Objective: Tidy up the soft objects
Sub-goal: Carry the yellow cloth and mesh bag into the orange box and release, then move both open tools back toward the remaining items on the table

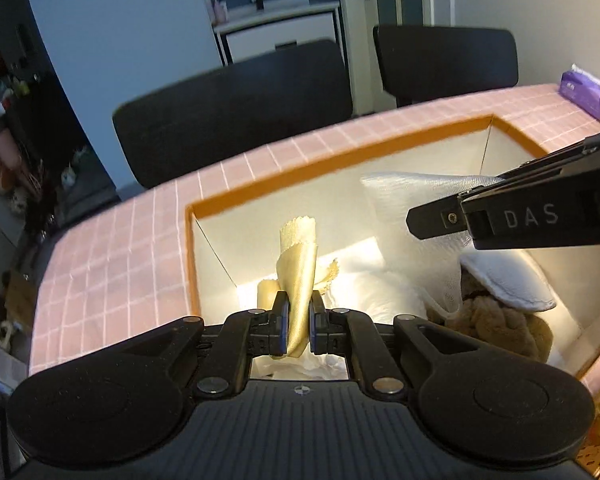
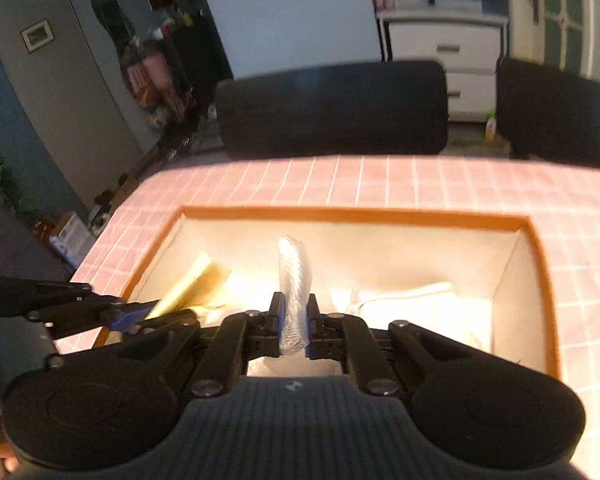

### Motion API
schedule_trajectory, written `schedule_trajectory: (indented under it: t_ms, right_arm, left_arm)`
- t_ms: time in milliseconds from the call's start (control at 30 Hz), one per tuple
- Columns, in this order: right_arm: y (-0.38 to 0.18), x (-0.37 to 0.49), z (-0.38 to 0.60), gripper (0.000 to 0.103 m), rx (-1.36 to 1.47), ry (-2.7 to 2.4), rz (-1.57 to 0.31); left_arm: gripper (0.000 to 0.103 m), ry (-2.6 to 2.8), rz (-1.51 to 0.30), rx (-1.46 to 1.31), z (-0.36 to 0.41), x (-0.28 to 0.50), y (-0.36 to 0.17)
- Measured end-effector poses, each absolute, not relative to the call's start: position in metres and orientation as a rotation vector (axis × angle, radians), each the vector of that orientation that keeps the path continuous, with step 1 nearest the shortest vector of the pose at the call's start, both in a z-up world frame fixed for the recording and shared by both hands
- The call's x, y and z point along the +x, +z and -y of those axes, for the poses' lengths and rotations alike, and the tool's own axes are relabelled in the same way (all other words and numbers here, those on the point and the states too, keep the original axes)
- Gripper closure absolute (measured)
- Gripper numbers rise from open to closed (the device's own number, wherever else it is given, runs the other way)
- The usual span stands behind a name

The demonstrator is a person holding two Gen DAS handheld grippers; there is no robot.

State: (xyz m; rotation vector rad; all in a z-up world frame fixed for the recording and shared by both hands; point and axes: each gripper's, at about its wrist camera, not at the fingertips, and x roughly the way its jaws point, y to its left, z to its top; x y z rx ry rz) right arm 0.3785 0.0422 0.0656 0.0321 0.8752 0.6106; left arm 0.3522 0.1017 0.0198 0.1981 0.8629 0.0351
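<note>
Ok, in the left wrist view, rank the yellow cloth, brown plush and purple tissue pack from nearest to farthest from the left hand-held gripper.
1. Yellow cloth: clamped in the left hand-held gripper.
2. Brown plush: right, inside the box.
3. Purple tissue pack: far right table corner.

L claw [image 1: 299,322]: jaws pinched near-closed on yellow cloth [image 1: 298,276], which sticks up between pads. R claw [image 2: 294,322]: jaws likewise clamped, on white mesh fabric [image 2: 295,280] standing upright. Both held low over box [image 2: 352,215], side by side, R reaching in from L's right.

Glossy yellow satin cloth [image 1: 298,280], sheer white mesh fabric [image 2: 295,280], fuzzy brown plush [image 1: 500,320], matt card box [image 1: 340,164].
</note>
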Motion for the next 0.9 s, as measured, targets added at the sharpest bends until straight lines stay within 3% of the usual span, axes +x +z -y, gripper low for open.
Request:
schedule_trajectory:
  t_ms: [133,233,367,500,900]
  right_arm:
    - [0.061,0.379,-0.042,0.086,0.022,0.591,-0.898]
    - [0.065,0.378,-0.043,0.081,0.015,0.59,-0.892]
    - [0.07,0.379,-0.04,0.064,0.023,0.586,-0.872]
    - [0.078,0.371,-0.035,0.054,0.045,0.59,-0.852]
    - [0.11,0.312,-0.004,0.047,0.099,0.615,-0.758]
  left_arm:
    - [0.086,0.058,-0.864,0.226,-0.096,0.347,0.019]
    - [0.074,0.07,-0.846,0.234,-0.097,0.341,0.024]
    - [0.057,0.071,-0.806,0.221,-0.097,0.337,0.036]
    - [0.056,0.058,-0.779,0.196,-0.096,0.327,0.048]
    - [0.056,0.02,-0.66,0.206,-0.088,0.273,0.081]
